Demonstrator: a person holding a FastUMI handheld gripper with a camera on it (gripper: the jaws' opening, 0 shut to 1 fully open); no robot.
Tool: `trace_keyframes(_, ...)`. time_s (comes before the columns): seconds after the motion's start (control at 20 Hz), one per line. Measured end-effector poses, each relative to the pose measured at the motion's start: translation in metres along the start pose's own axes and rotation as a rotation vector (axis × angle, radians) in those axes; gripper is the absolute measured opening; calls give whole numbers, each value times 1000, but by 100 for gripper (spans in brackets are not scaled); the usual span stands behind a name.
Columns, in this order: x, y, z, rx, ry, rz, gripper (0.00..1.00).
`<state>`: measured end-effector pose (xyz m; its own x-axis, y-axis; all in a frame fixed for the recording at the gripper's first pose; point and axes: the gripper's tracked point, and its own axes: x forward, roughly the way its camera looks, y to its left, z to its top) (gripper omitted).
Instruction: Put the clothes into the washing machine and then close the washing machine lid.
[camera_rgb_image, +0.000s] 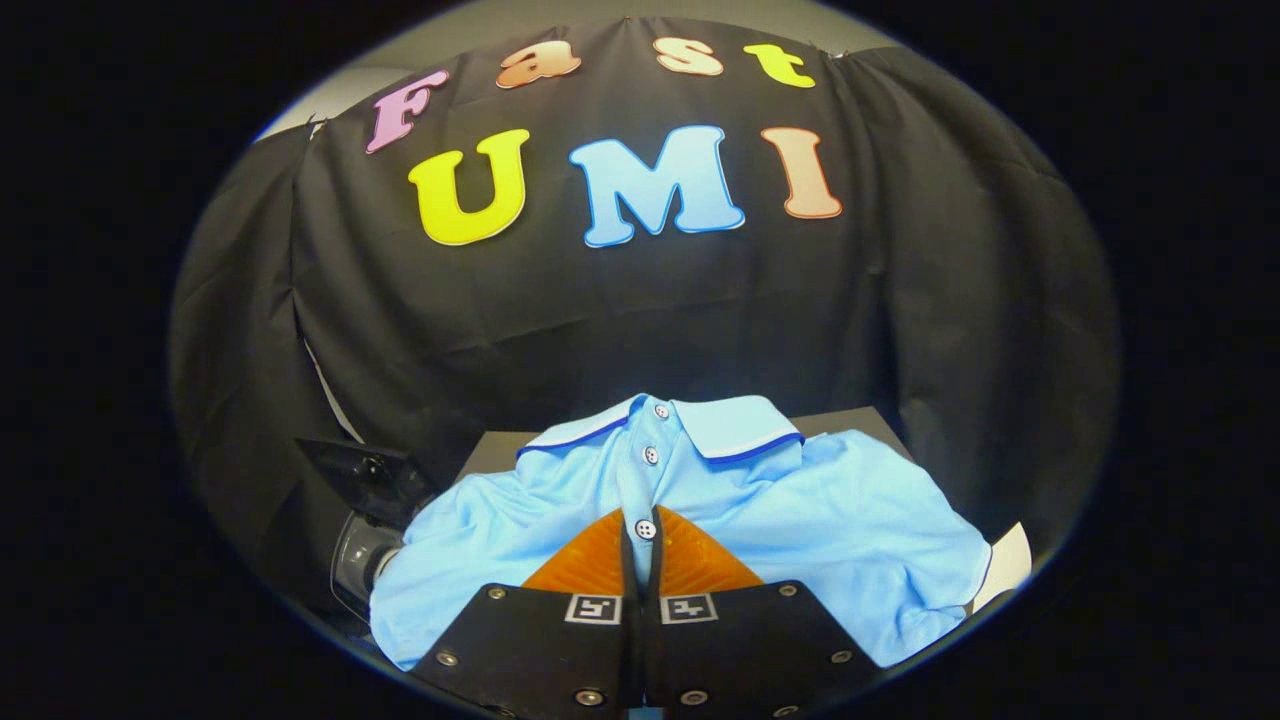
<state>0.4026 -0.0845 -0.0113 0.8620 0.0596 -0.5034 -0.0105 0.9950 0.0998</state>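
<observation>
A light blue polo shirt lies spread and rumpled on a dark table, its paler collar edged with a dark blue line and folded open toward the booth's black cloth wall. Three white buttons run down the placket, the lowest button sitting right at the tips of the gripper, whose two fingers stand drawn together with only a thin slit between them, apparently pinching a fold of the placket cloth. One shirt is in view, its sleeve trailing toward a white patch at the table's far side. On the other side, just beside the shirt's hem, sits one dark machine part with a grey cylindrical piece; what it is cannot be told.
</observation>
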Motion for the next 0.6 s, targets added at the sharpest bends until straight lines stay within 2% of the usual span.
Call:
trace_keyframes(0.2,-19,28,20,9,-67,4,0)
trace_keyframes(0.6,-48,98,43,-7,-159,70,0)
